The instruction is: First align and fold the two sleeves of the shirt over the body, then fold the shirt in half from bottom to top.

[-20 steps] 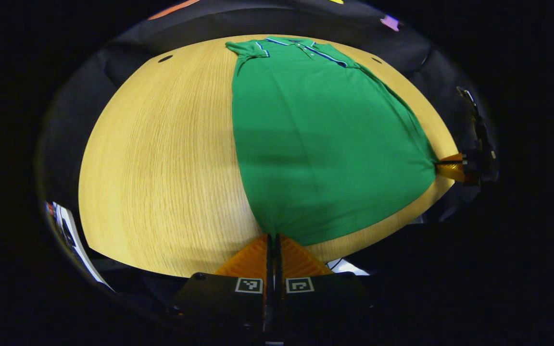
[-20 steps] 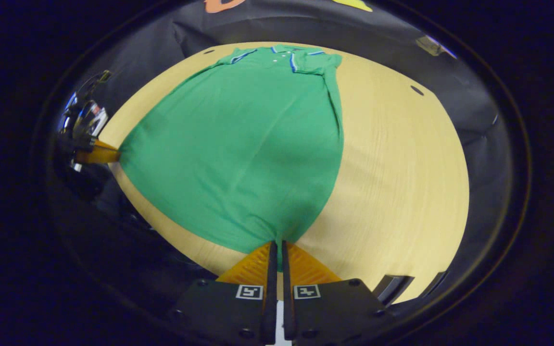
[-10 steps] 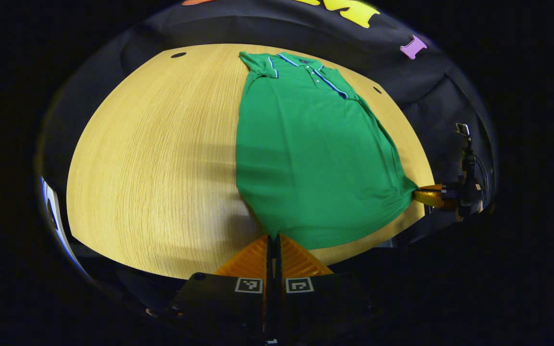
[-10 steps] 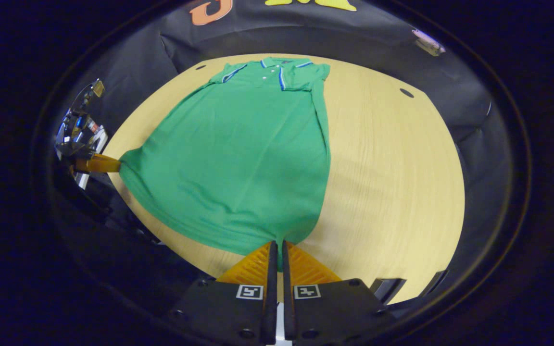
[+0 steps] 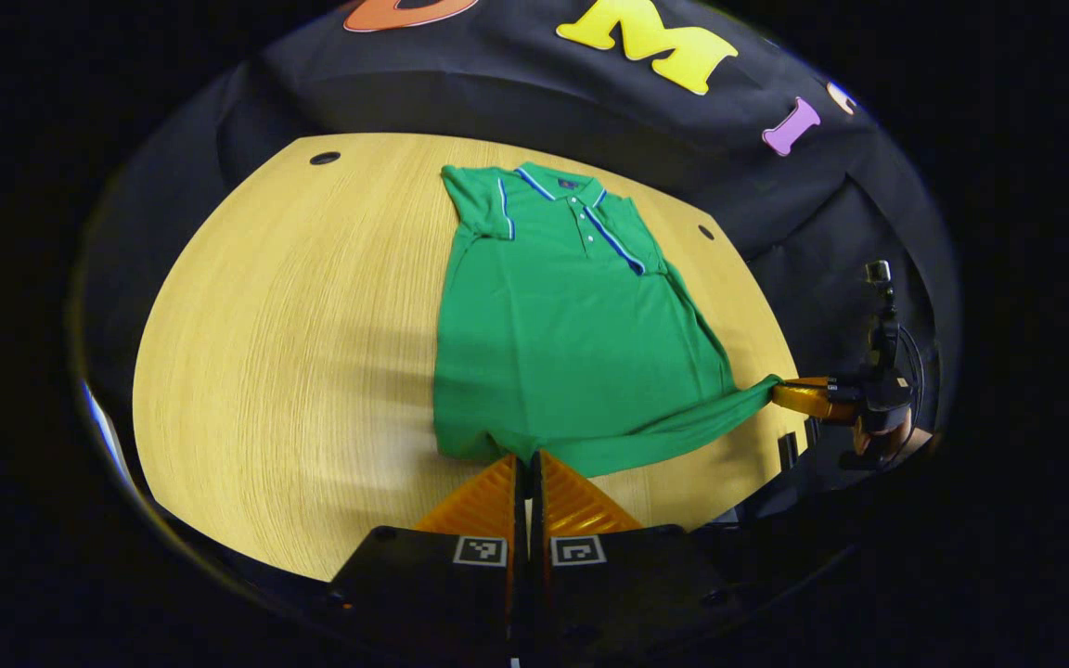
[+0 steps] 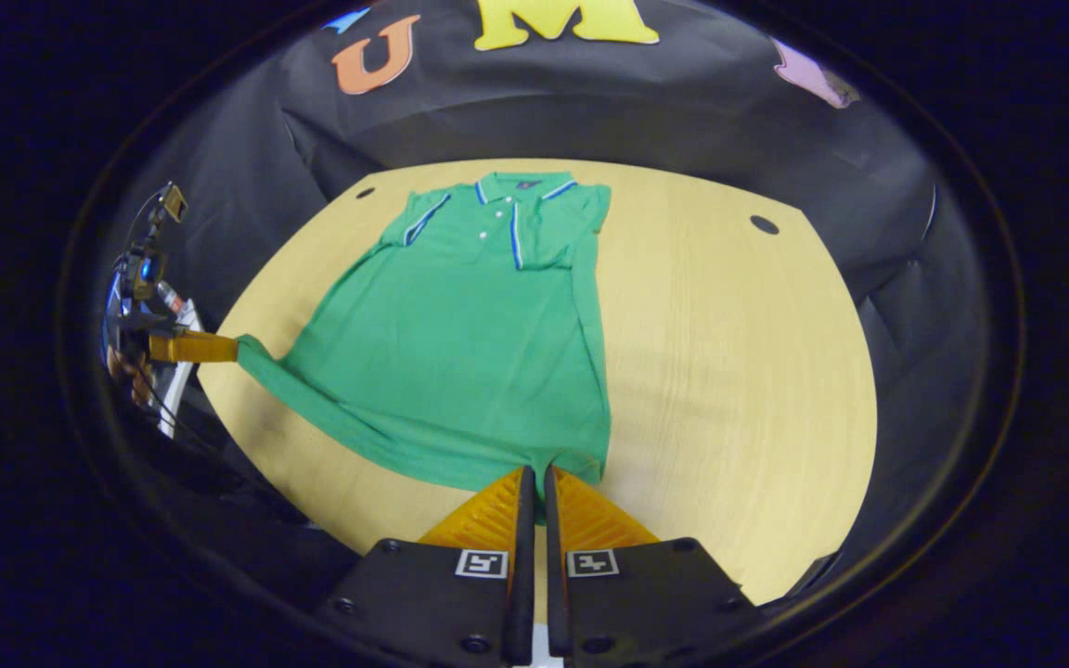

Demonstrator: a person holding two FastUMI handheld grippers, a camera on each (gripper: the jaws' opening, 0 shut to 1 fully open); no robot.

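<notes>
Left gripper view: my left gripper (image 5: pixel 527 461) has its two ribbed, wedge-shaped fingers pressed together on the bottom hem of the green short-sleeved polo shirt (image 5: pixel 562 334), at one hem corner. Each finger mount carries a small square black-and-white marker; I can read no writing on them. The shirt lies flat on the pale wood-grain table (image 5: pixel 293 343), collar at the far end, both sleeves folded in over the body. Thin blue-and-white stripes edge the collar and sleeve cuffs, and small white buttons run down the placket. A tiny dark label sits inside the collar, too small to read.

In the right gripper view my right gripper (image 6: pixel 534 475) is likewise clamped on the shirt's hem at the other corner. The hem between my two grips is lifted off the table and stretched into a narrow band, while the upper shirt rests on the wood. Two small dark round holes (image 6: pixel 763 224) sit in the table beyond the collar's sides.
</notes>
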